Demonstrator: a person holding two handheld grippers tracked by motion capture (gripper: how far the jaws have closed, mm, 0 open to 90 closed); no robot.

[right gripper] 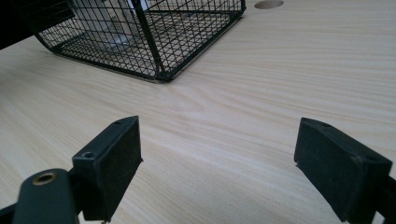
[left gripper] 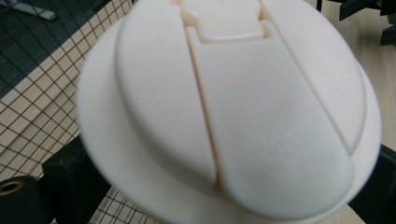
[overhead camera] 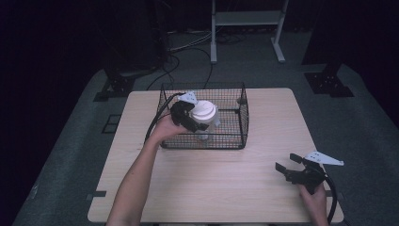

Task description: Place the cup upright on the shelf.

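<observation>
1. High view: light wood table [overhead camera: 221,188], black wire basket [overhead camera: 244,123] sits toward the far side, centre-left.
2. Left gripper [overhead camera: 190,117] reaches over the basket's near-left edge, person's left hand [overhead camera: 164,129] behind it, forearm coming in from the bottom.
3. Left gripper is clamped on a white-lidded cup [overhead camera: 204,115]; the cup is held inside the basket outline, tilted with the lid toward the camera. Whether its base touches the basket floor: cannot tell.
4. Left gripper view: white lid [left gripper: 233,107] very close and blurry, raised centre strip with a flip tab at the top; black jaws just visible at the lower left and lower right, one each side of the lid. Basket mesh and wood behind it.
5. Right gripper [overhead camera: 288,168] near the table's near-right corner, held in the right hand [overhead camera: 314,190], well apart from the basket.
6. Right gripper view: jaws wide apart, nothing between them, bare wood underneath. Basket corner [right gripper: 156,46] at upper left, something pale and clear visible through the mesh, too unclear to name.
7. Round hole [right gripper: 269,4] in the tabletop at the top edge.
</observation>
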